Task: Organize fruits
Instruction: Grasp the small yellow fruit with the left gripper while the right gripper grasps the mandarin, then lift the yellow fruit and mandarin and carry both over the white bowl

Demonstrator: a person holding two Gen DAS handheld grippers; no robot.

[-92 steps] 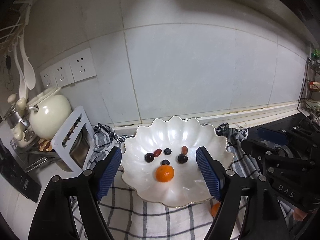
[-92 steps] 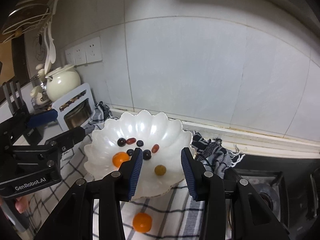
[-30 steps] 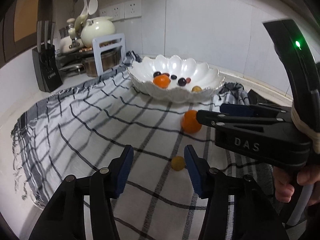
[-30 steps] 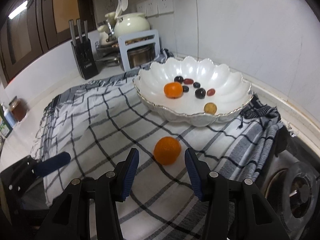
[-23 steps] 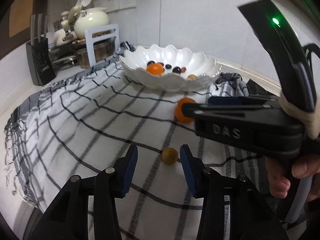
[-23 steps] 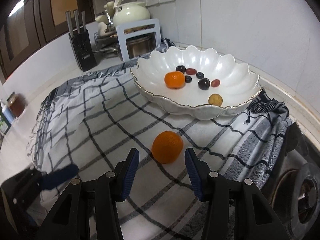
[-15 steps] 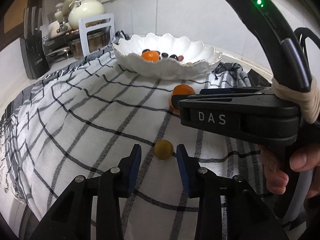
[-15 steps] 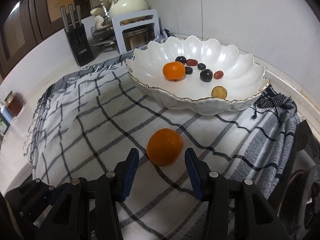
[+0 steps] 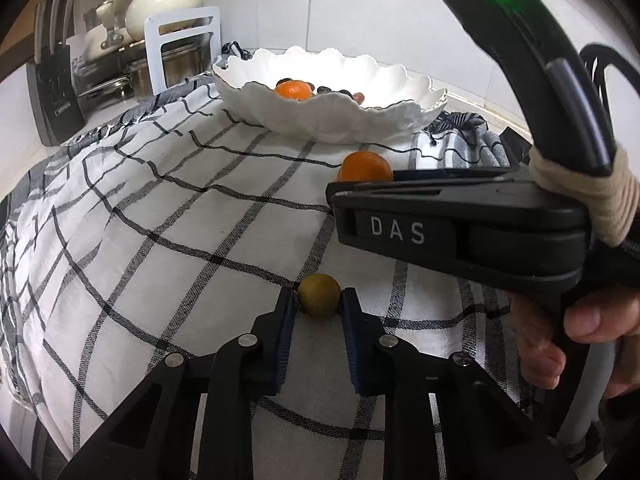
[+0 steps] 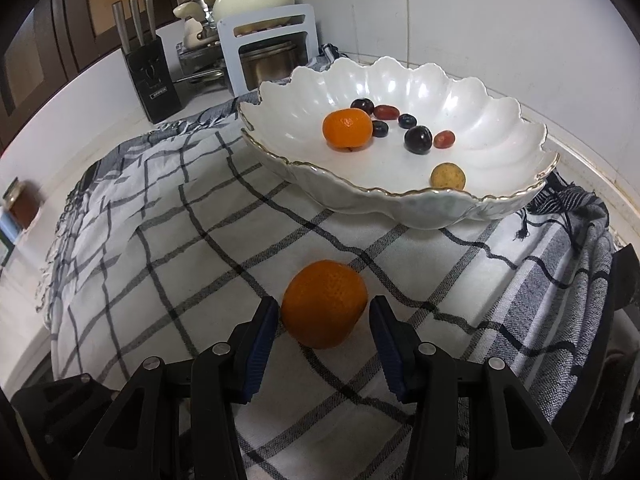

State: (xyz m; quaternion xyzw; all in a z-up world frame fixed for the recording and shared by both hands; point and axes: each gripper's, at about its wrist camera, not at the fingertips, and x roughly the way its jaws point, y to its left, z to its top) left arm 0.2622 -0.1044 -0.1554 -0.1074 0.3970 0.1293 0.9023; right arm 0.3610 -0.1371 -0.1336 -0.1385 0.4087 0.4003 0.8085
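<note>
While both fruits lie loose on the checked cloth [image 10: 168, 236]: left gripper [image 9: 319, 305] pinching, seemingly touching, the small yellow-green fruit [image 9: 319, 295]; right gripper [image 10: 325, 318] open astride the orange [image 10: 325, 304], lined up for the white bowl [image 10: 500, 128].

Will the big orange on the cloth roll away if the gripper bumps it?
Probably a little. The orange is round and sits loose on the checked cloth, so a nudge could roll it. The soft cloth should slow it. The right gripper has a finger either side, which likely blocks sideways rolling.
</note>
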